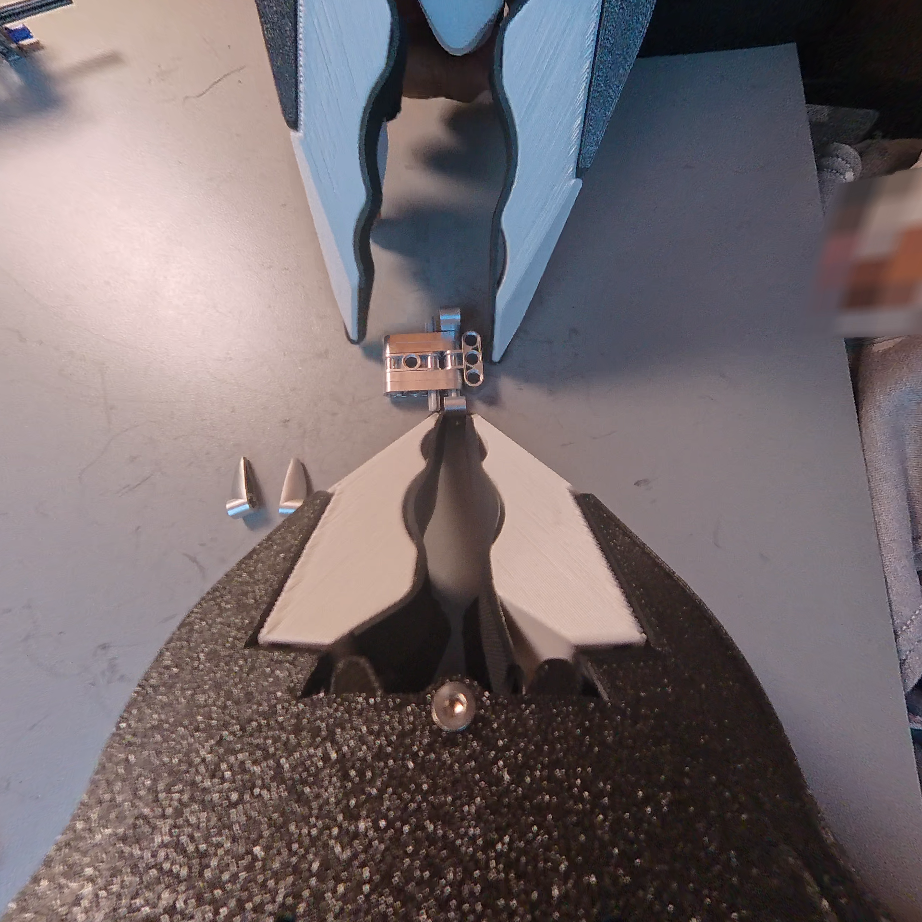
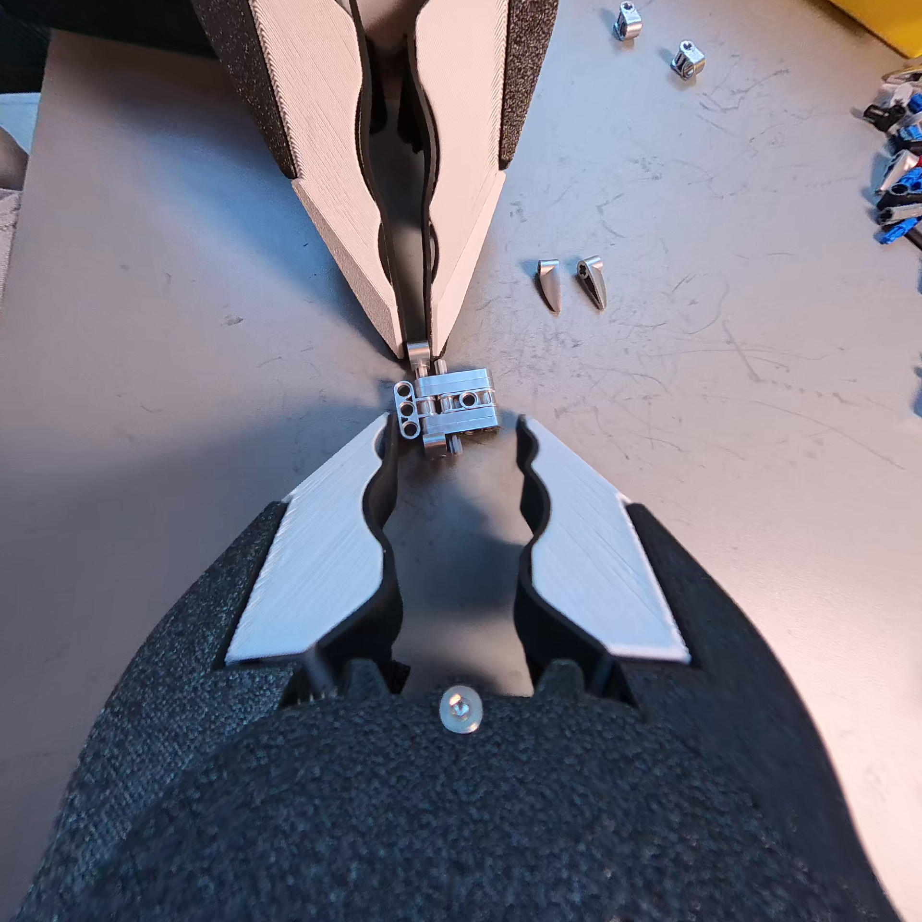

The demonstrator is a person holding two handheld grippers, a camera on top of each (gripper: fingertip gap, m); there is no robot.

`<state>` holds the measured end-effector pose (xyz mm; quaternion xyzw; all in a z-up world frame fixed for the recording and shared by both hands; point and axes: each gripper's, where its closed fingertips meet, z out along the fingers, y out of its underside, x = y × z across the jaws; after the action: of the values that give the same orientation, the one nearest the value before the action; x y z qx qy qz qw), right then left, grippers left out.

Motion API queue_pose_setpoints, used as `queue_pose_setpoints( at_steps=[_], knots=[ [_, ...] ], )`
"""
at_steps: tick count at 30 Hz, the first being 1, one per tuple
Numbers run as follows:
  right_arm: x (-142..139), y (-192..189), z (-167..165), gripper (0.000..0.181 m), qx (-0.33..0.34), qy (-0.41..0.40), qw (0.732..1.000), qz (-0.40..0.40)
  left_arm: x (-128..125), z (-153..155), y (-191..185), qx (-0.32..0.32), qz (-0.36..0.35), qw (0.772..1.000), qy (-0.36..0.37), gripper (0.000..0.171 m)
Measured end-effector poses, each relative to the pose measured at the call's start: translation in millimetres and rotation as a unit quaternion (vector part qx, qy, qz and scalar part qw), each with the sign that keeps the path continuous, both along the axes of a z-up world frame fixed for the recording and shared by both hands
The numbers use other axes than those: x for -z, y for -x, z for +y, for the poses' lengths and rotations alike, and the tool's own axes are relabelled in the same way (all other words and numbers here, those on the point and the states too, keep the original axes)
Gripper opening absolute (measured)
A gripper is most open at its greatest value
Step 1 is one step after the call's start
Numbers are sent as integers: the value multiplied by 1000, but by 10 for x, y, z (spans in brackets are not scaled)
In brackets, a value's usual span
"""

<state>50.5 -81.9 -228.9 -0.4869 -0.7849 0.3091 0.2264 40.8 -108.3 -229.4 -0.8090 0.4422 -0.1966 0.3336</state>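
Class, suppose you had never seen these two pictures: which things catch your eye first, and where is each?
A small silver-grey assembly of holed building-toy beams sits mid-table between two facing grippers. The left gripper is shut on a connector at the assembly's near end; the right gripper stands open around its opposite end. Two silver tooth-shaped pieces lie apart on the scuffed grey table.

A small silver-grey assembly of plastic building beams and pins (image 1: pixel 433 368) lies flat on the grey worktop (image 1: pixel 149 299), with a short three-hole beam (image 2: pixel 408 409) standing off one side and a rounded connector on a pin sticking out at each end. The left gripper (image 1: pixel 453 415) is closed on the connector at one end, its tips pinched together around it. The right gripper (image 2: pixel 451 431) has its jaws spread wide on either side of the opposite end, not gripping it.
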Motion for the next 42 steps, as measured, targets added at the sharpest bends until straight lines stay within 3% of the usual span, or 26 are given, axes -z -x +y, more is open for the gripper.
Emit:
queue_pose_setpoints(
  at_steps=[3,7,11,42],
  knots=[
    [-44,-59,37,52,-4,3,1000,1,0,0,2,0,2,1000,-3,6],
    [-99,-167,68,23,-13,5,1000,-4,-1,0,4,-1,3,1000,-5,7],
    [-15,-201,34,13,-25,3,999,-20,-1,1,10,-1,5,1000,-7,7],
    [-1,-141,6,1,-19,-10,1000,-12,1,-13,63,-37,6,999,21,0]
  ],
)
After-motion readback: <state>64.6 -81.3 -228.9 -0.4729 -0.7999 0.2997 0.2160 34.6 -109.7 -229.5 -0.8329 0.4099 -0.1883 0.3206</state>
